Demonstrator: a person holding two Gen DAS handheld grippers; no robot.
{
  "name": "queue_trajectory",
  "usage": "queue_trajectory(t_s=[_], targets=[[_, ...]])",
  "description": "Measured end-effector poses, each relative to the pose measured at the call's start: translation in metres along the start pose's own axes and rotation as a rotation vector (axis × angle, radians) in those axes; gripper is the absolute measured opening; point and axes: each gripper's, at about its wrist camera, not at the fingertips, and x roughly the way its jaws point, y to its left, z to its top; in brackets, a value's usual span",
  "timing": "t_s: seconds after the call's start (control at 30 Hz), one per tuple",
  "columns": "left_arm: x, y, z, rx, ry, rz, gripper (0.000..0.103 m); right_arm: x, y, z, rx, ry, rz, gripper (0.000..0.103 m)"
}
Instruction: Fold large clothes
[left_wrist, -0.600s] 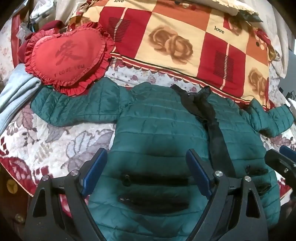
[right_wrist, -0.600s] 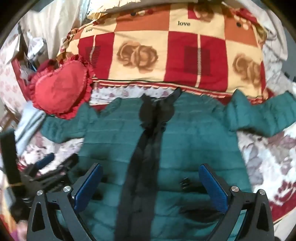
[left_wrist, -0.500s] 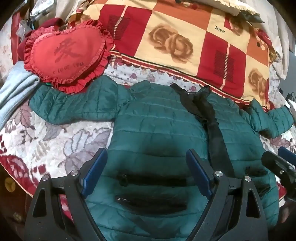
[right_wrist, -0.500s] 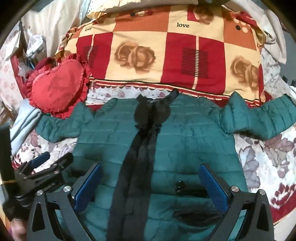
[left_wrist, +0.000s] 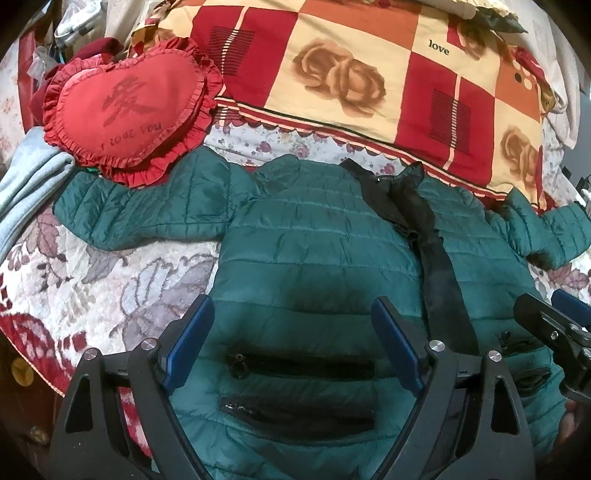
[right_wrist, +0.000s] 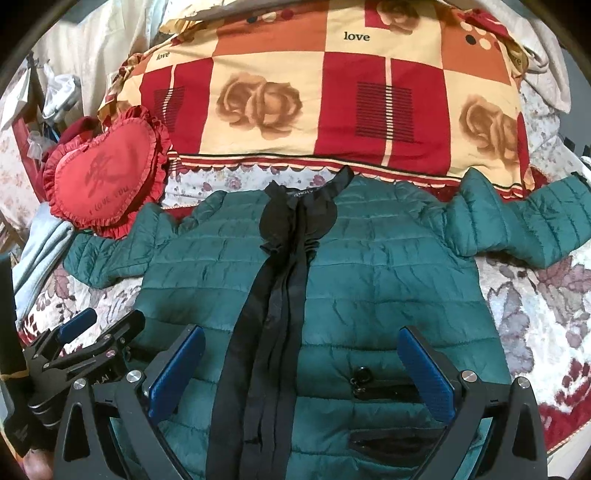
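Your left gripper hangs over the near hem of the jacket with its jaws spread wide, nothing between the blue pads, which I cannot see touching the fabric. Your right gripper is likewise spread wide and empty, straddling the black zipper strip near the bed's front edge.

One green quilted jacket lies flat, front up, in the middle of the bed. Its two sleeves stretch out toward the left and right edges. Four zip pockets show, two on each side of the front.

Beyond the collar, one checked quilt with roses runs along the far edge. One red heart cushion sits by the far left corner, overlapping the left sleeve's cuff. One pale blue cloth lies at the left edge.
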Motion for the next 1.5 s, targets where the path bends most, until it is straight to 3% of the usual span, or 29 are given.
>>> queue_trajectory(t_s=[0.83,1.5], targets=[[0.013,-0.005,0.003,-0.008,0.018,0.005,0.087,0.015,-0.001,0.001,0.004,0.005,0.006,0.103],[0.009,-0.009,0.0,-0.008,0.004,0.003,0.087,0.013,-0.002,-0.007,0.038,0.04,-0.039,0.103]])
